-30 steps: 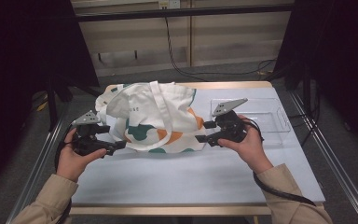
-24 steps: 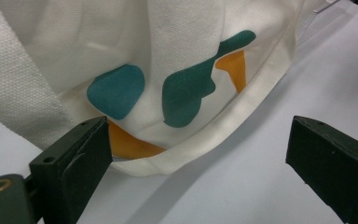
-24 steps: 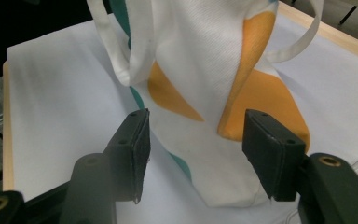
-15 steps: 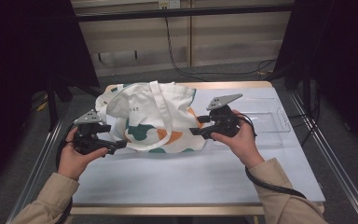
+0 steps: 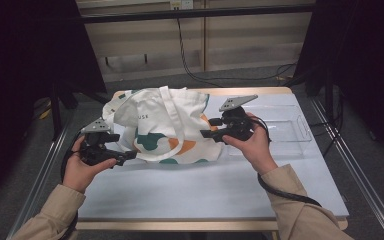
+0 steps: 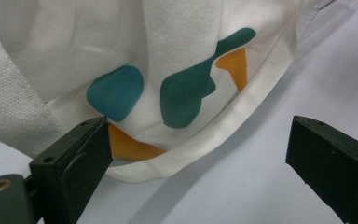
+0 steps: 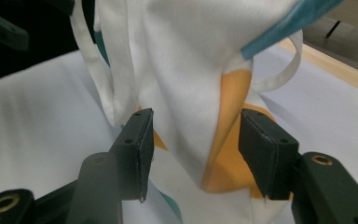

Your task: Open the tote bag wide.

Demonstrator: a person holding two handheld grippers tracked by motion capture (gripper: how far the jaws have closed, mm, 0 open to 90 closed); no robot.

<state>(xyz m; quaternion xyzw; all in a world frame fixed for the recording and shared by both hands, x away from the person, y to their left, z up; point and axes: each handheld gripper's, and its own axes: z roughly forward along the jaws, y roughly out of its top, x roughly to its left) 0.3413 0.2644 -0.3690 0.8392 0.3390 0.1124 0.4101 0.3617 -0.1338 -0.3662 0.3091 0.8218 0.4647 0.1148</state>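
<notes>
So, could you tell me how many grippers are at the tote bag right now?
2: the left gripper at the tote bag's near-left hem, the right gripper around a fold at its right side.

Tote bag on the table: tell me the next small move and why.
Probably close the right gripper on the fold of the tote bag. Its jaws have just been closing and straddle a raised fold without pressing it; the left gripper stands wide at the hem.

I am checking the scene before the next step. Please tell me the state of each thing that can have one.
Tote bag: lying crumpled on the table, handles loose on top.
Left gripper: open, the bag's hem between its jaws, not pressed.
Right gripper: jaws have just been closing around a fold of the bag, not yet pressing.
Clear tray: empty, beside the bag.
</notes>
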